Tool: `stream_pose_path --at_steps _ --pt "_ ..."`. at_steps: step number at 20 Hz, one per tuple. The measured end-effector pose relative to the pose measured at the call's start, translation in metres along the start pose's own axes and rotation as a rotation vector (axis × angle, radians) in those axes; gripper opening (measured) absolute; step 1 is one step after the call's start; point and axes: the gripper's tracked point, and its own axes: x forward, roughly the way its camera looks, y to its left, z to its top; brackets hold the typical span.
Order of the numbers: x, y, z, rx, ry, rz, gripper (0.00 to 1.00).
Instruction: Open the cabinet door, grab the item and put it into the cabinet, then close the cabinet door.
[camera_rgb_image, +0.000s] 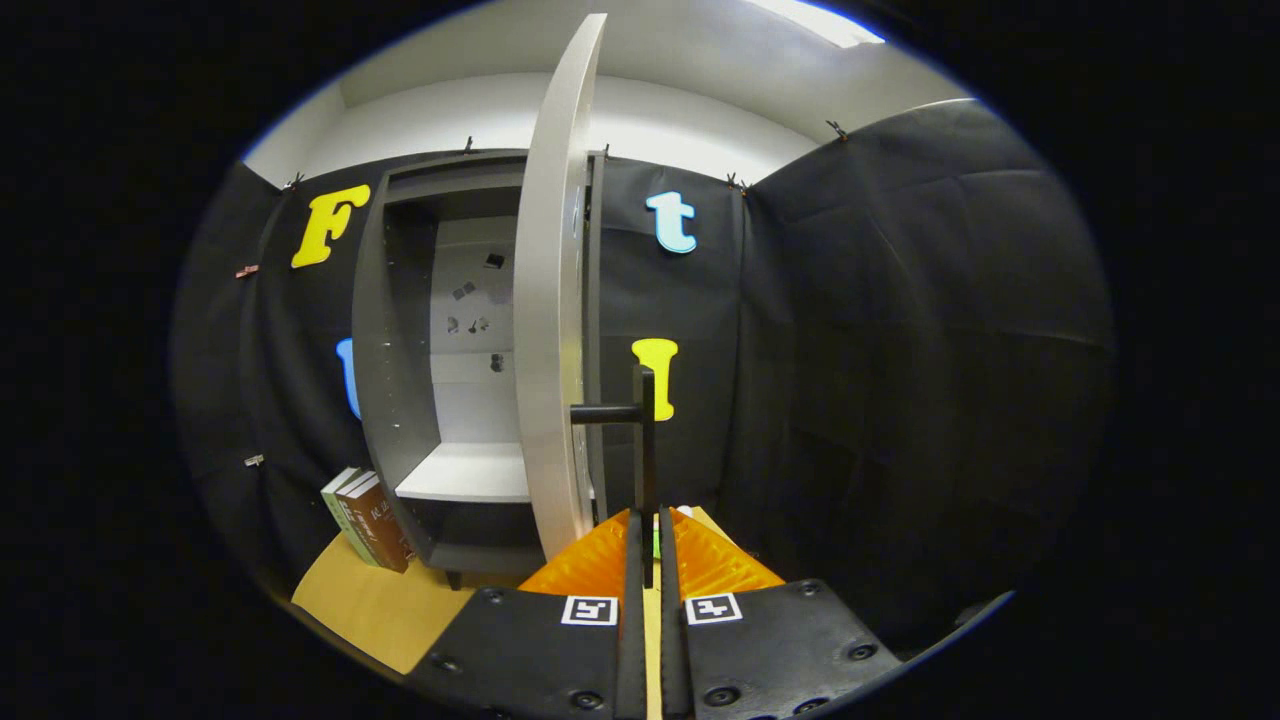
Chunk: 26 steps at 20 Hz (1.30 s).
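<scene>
Gripping the cabinet door's handle (646, 470), a dark vertical bar on a short horizontal post, the gripper (648, 530) has its two fingers drawn nearly together, and we record both pressing the bar's lower end between them. We list the cabinet door (553, 300) as swung open, standing edge-on just left of the handle and directly beyond the fingers. We note the cabinet (400, 400), grey, left of the door, its interior exposed with a pale shelf (465, 472) inside. We enter the item, a pair of books (366, 518), as standing tilted against the cabinet's lower left corner, on the tan tabletop (370, 610), well to the left of the fingers and apart from them. Black cloth wall (900, 350) surrounds the cabinet.
</scene>
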Motion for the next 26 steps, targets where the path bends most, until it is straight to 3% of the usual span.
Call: stream_pose_path --at_steps 4,7,9,15,17,26 --pt "-0.008 -0.03 0.008 -0.066 -0.053 -0.087 0.09" --pt "-0.029 -0.027 0.02 -0.098 -0.084 -0.066 0.13" --pt "-0.042 -0.019 0.027 -0.128 -0.113 -0.031 0.26" --pt "-0.048 0.048 -0.015 -0.104 -0.01 0.142 0.98" --pt "-0.05 0.079 -0.048 -0.057 0.093 0.233 0.97" --pt "-0.02 0.152 -0.196 -0.102 0.38 0.377 0.98"
